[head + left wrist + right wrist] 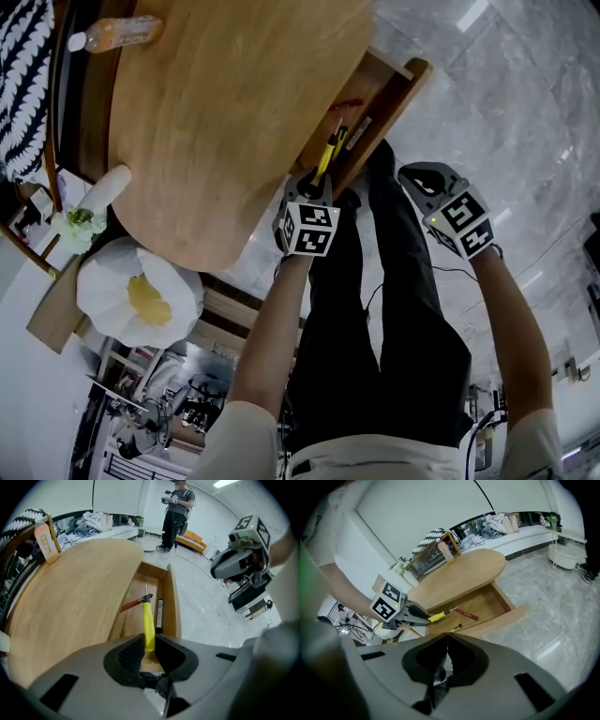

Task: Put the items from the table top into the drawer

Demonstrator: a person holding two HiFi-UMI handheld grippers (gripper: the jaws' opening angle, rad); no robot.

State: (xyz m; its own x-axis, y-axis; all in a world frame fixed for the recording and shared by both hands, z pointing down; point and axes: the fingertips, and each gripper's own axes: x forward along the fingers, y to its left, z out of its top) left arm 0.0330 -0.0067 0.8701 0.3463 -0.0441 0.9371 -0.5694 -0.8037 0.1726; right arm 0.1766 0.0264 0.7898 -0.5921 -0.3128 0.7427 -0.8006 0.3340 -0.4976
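My left gripper (149, 641) is shut on the handle of a yellow screwdriver (148, 620), whose metal tip points away over the open wooden drawer (172, 597). In the drawer lie a red-handled tool (132, 604) and a black marker (159, 613). In the head view the left gripper (317, 186) hangs at the drawer's near end, with the screwdriver (328, 152) above the drawer (403, 89). My right gripper (414, 178) hovers to the right of the drawer, over the floor. Its jaws (446, 638) meet with nothing between them. The right gripper view also shows the screwdriver (438, 616).
The oval wooden table (225, 103) carries an orange drink bottle (117, 33) at its far edge. A white flower-shaped lamp (141, 292) and shelves stand to the left. Grey marble floor (506, 103) lies right of the drawer. A person (176, 508) stands far off.
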